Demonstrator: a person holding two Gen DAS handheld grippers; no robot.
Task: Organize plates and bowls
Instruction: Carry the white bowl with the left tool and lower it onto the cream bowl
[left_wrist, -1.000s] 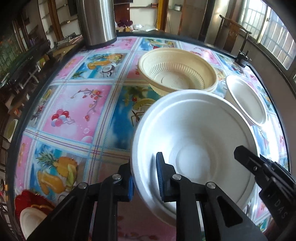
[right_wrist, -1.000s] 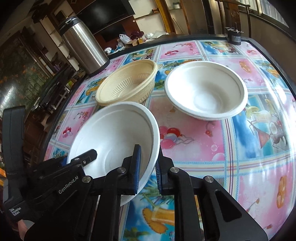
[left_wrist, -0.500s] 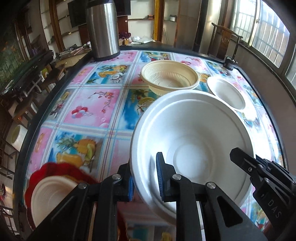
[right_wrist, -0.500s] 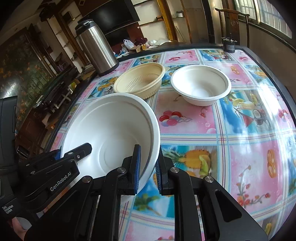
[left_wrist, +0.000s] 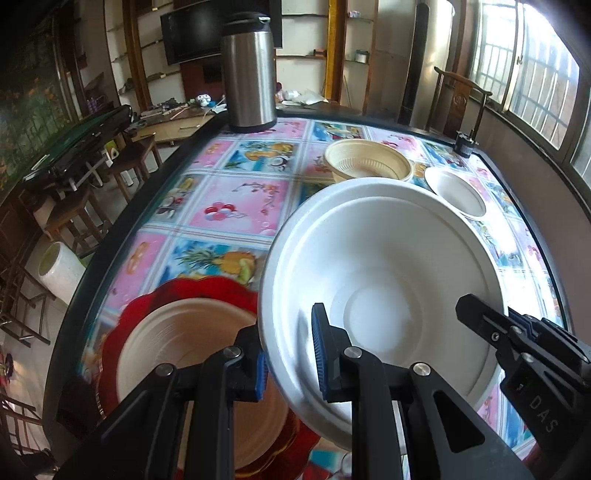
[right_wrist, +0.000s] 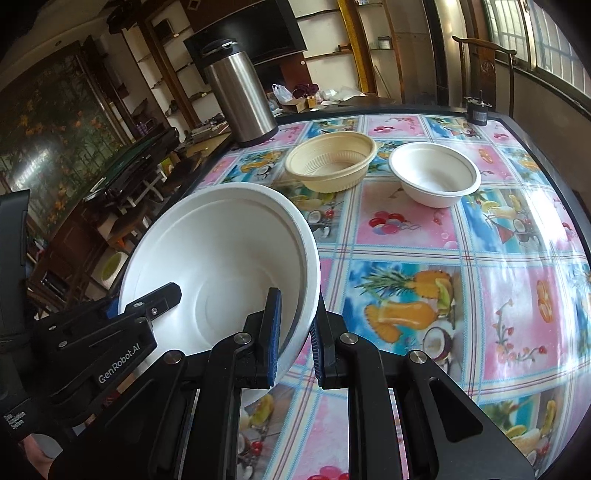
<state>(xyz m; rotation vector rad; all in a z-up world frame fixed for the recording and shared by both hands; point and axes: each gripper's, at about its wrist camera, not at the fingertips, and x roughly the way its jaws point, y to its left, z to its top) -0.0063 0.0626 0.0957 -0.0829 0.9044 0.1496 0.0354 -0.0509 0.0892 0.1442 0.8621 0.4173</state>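
Left wrist view: table (left_wrist: 229, 206) filling frame; white bowl (left_wrist: 384, 280) centre-right, rim pinched by left gripper (left_wrist: 288, 354) fingers and right gripper (right_wrist: 295, 332) fingers; cream bowl (left_wrist: 199, 354) lower left. Unsorted still: ribbed bowl (left_wrist: 369, 164), small white bowl (left_wrist: 454, 188) upper right.
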